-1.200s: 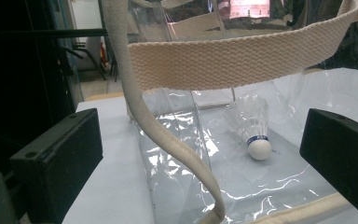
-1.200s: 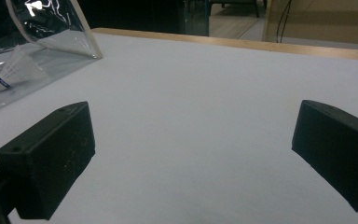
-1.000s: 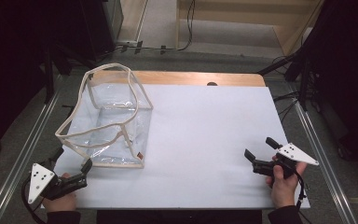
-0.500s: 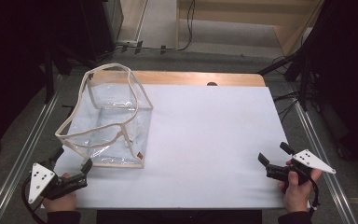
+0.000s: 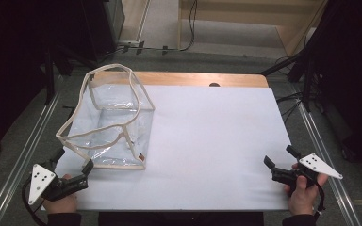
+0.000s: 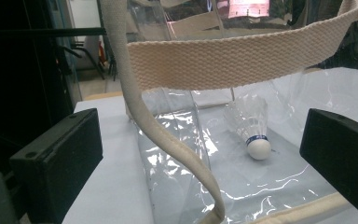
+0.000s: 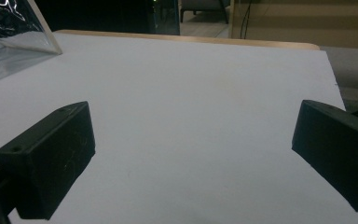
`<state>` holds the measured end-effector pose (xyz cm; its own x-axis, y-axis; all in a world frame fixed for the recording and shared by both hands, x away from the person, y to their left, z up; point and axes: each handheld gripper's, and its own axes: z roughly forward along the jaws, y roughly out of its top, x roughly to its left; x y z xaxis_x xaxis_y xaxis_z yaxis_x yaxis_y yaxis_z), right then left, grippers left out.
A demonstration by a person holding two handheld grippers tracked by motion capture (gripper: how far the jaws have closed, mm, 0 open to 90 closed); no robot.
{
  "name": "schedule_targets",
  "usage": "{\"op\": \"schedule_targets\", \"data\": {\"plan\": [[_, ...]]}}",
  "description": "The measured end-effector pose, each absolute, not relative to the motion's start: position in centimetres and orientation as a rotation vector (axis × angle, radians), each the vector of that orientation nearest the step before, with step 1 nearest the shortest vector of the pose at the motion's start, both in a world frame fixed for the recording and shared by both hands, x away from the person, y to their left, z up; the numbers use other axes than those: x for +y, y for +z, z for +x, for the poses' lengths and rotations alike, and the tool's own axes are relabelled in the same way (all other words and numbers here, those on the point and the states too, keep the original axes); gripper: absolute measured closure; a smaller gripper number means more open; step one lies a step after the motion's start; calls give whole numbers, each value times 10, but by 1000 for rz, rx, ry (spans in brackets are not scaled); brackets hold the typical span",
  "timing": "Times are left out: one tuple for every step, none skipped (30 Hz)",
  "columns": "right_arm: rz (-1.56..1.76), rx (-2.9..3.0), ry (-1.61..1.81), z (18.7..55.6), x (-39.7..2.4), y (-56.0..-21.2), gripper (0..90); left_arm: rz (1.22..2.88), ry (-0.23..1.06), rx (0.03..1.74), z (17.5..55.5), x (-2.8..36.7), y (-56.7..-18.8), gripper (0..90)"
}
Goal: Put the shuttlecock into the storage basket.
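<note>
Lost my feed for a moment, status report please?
Both grippers open: left gripper at the clear bag, right gripper apart. Shuttlecock lies inside. Strap hangs across the left jaws.

A lab-like recording room: a white-covered worktop [image 5: 217, 141] flanked by metal floor rails [image 5: 28, 141], loose cables [image 5: 188, 23] and dark equipment stands [image 5: 311, 61].

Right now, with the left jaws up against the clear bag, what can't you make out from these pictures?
- Shuttlecock: in the high view, lost in glare on the clear bag.
- Bag's top opening: cut off by the left gripper view's upper edge.
- Small tag at the bag's front corner: too small to read.
- Whether the strap touches the left gripper: unclear.
</note>
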<state>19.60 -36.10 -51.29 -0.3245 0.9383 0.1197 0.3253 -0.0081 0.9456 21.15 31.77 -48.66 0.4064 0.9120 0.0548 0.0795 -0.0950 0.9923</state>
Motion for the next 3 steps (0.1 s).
{"op": "schedule_targets", "data": {"plan": [[1323,1684,1347,196,-361,-513,0,1505,901,924,211,318,-487,0],[1323,1680,1349,196,-361,-513,0,1505,901,924,211,318,-487,0],[1324,1679,1348,196,-361,-513,0,1505,900,924,212,318,-487,0]]}}
